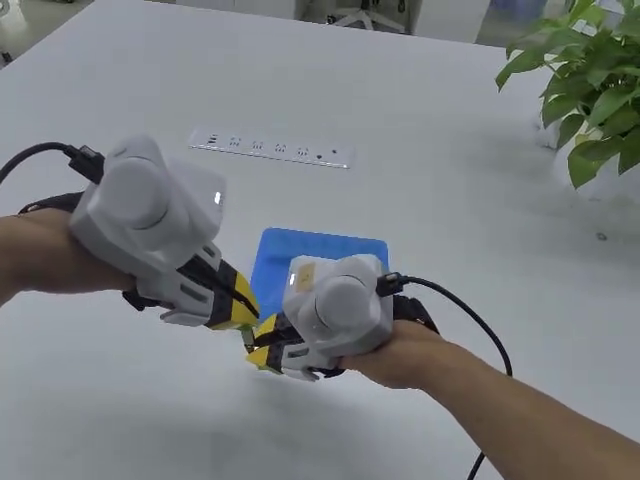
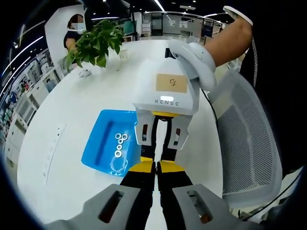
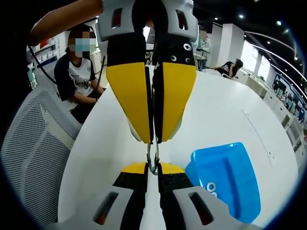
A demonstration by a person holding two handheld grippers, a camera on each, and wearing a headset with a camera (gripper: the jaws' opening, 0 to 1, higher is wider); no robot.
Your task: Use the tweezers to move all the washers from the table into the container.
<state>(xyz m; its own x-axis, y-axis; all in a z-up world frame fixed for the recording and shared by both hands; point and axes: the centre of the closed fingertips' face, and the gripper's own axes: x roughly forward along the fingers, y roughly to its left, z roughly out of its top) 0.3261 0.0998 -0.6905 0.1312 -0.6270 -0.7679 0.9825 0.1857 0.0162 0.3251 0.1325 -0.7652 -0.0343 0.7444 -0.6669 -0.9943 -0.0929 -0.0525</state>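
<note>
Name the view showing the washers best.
Left gripper view: washers lie clearly inside the blue container. Right gripper view catches a few at its lower edge; in the head view the right tool hides them.

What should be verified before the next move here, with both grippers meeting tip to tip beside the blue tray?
1. Grip on the tweezers: ok, the thin metal tool is pinched by both the left gripper and the right gripper.
2. Tweezer tips free to pick: cannot tell.
3. Blue tray close by and open: ok.
4. Washers in the tray: ok, several lie there.
5. More washers on the table: cannot tell.
</note>
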